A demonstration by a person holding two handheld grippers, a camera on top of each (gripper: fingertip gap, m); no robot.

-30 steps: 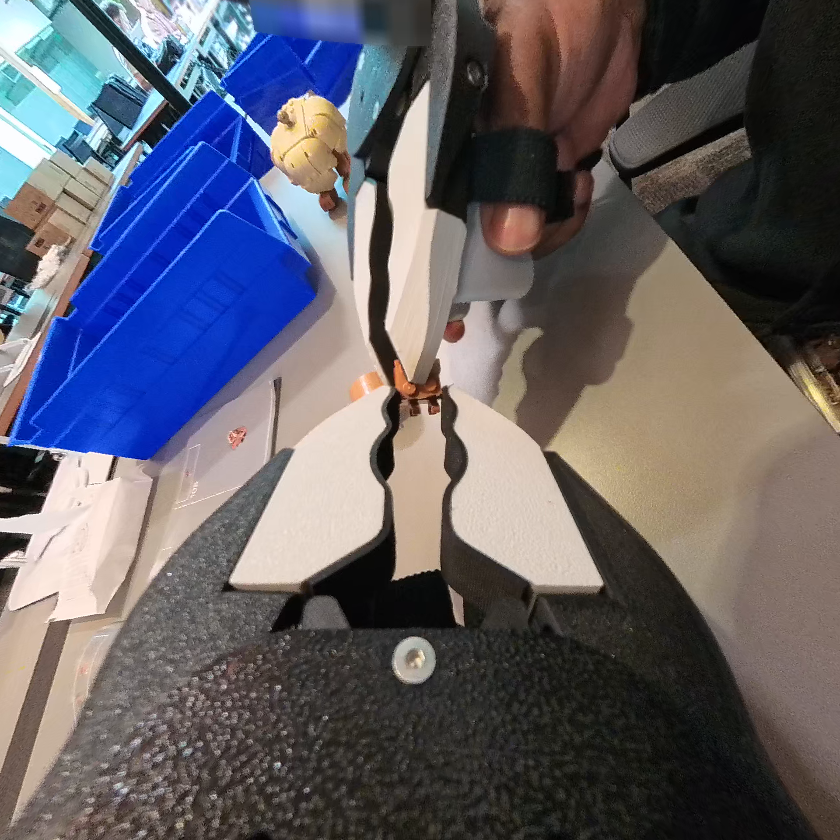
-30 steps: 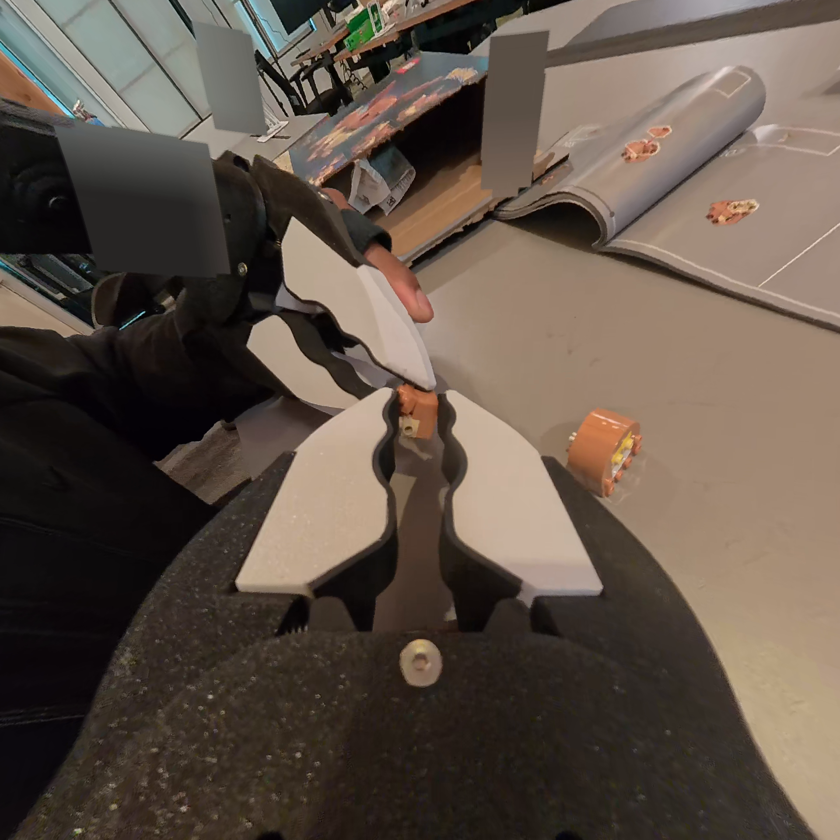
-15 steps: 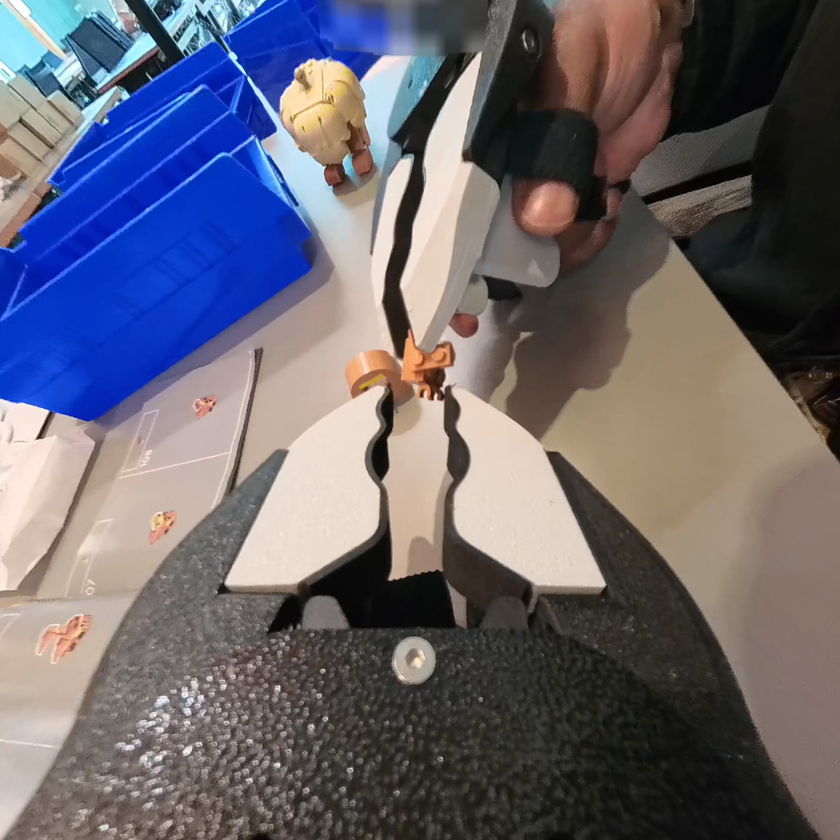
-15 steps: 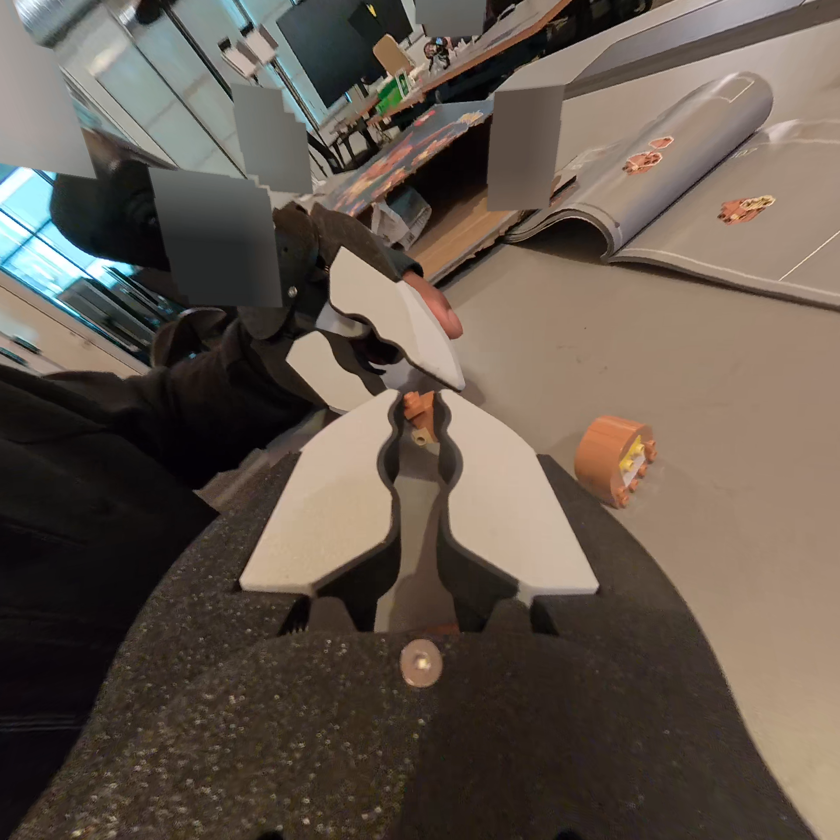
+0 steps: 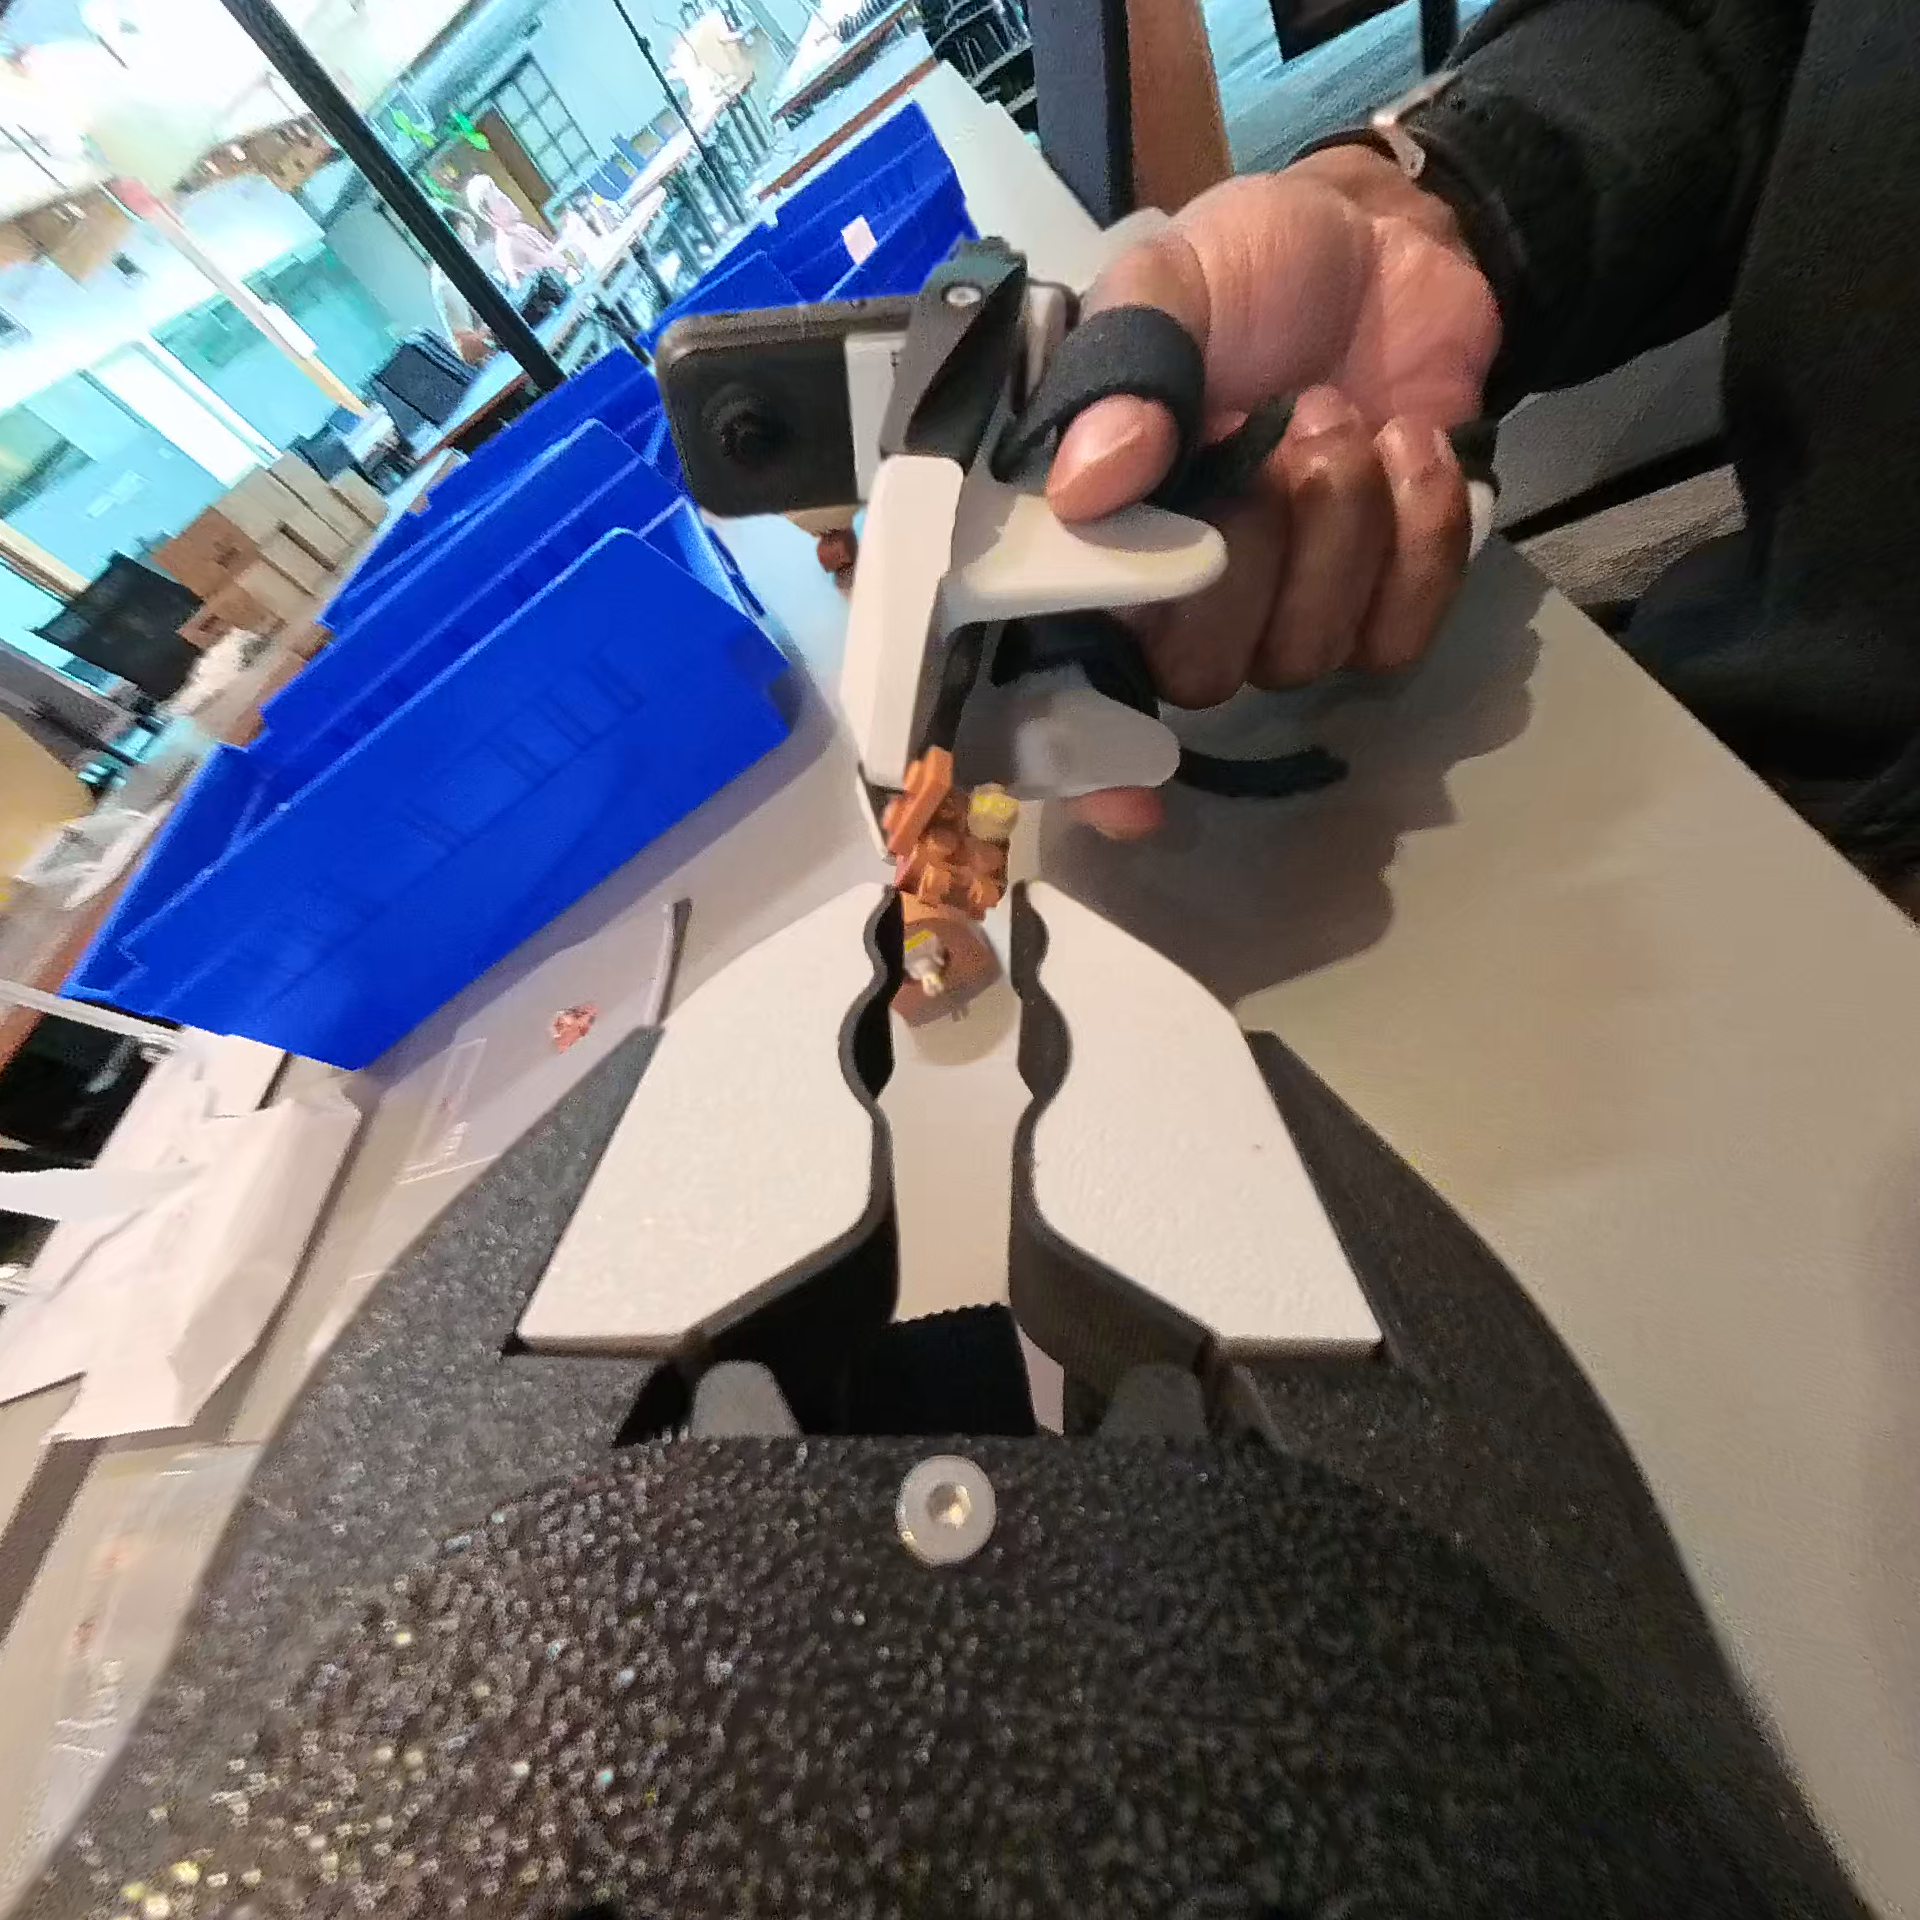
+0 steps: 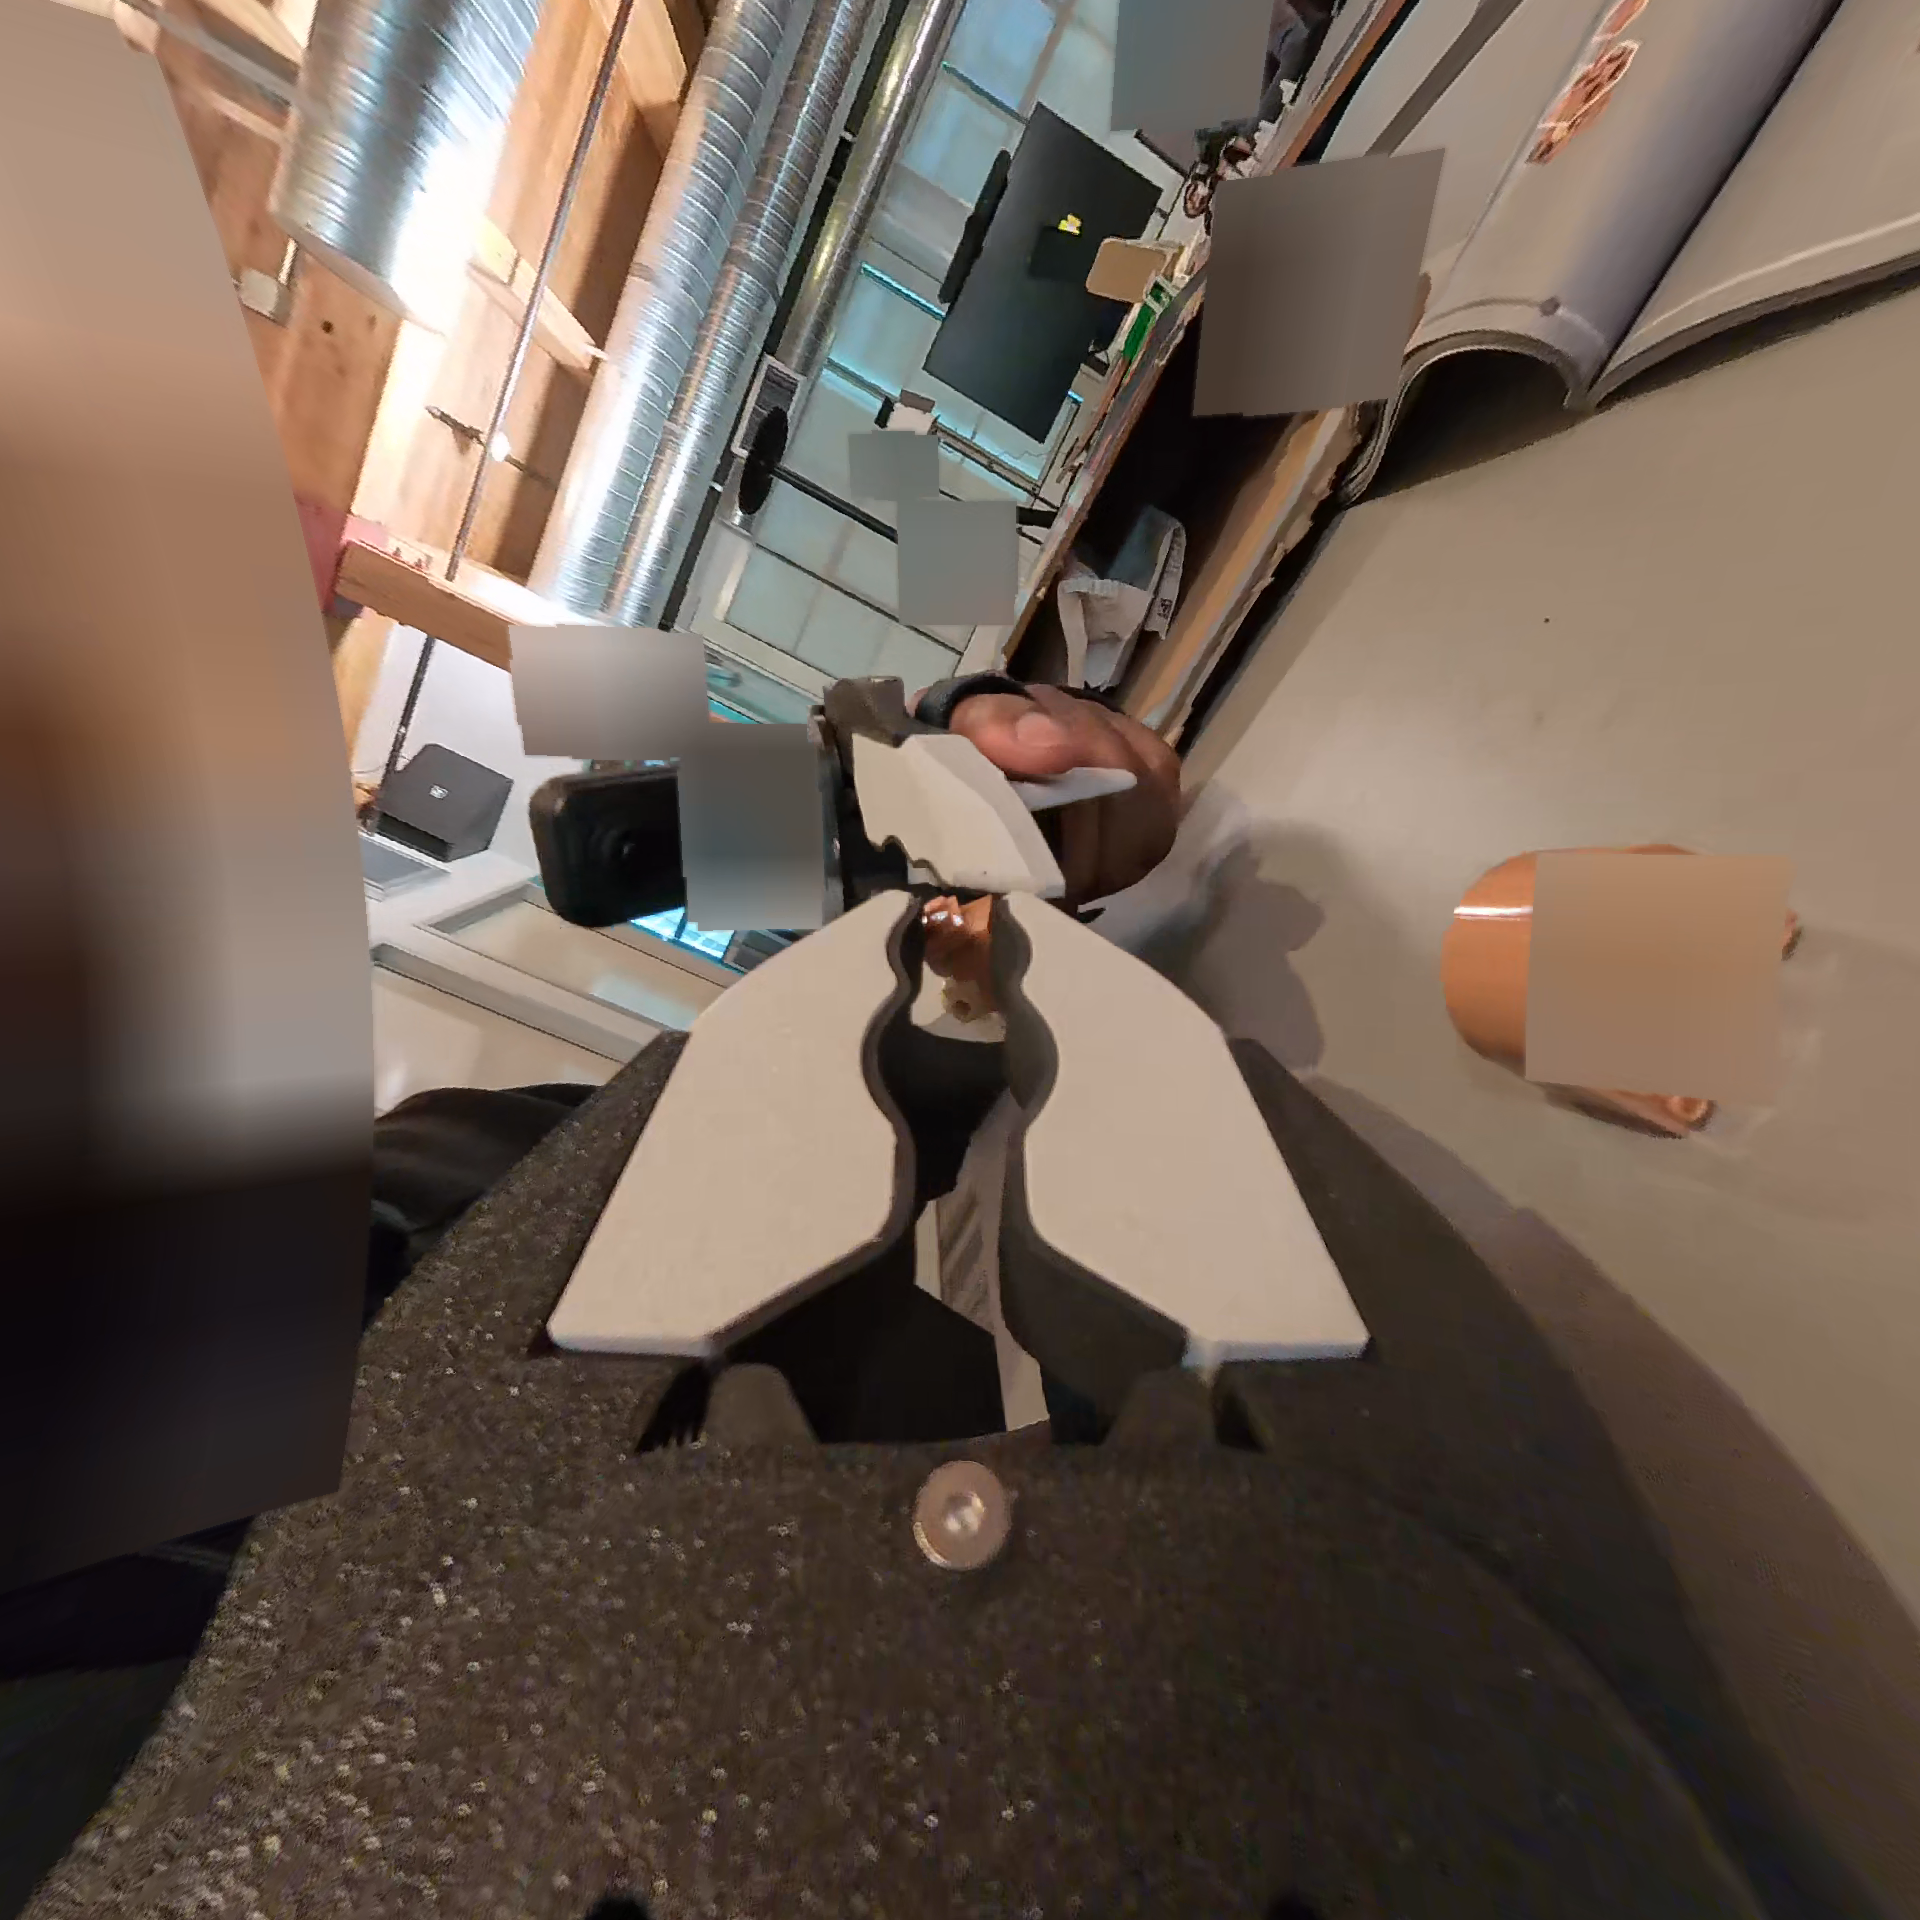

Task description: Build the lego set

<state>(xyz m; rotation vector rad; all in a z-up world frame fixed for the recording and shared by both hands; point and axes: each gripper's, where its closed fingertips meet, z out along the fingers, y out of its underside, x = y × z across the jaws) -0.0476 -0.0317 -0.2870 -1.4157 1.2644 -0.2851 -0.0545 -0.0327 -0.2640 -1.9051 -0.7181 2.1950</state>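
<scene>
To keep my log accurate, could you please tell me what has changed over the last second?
The right gripper has swung up and turned, its view now facing the silver ceiling ducts, keeping the small orange-brown toy-brick assembly clamped in its fingertips. The left gripper is open, holding nothing. The round brown brick piece stayed on the grey table; the blue plastic bins too.

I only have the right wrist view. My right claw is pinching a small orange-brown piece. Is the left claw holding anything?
Observer: No. The left claw stands open and holds nothing. The round brown piece shows through its gap, lying on the table.
Operator: How does my piece sit?
Observer: The orange piece hangs out below the tips of the right claw, with a pale yellow bit on one side.
Operator: What's beyond?
Observer: Blue bins along the table.
</scene>
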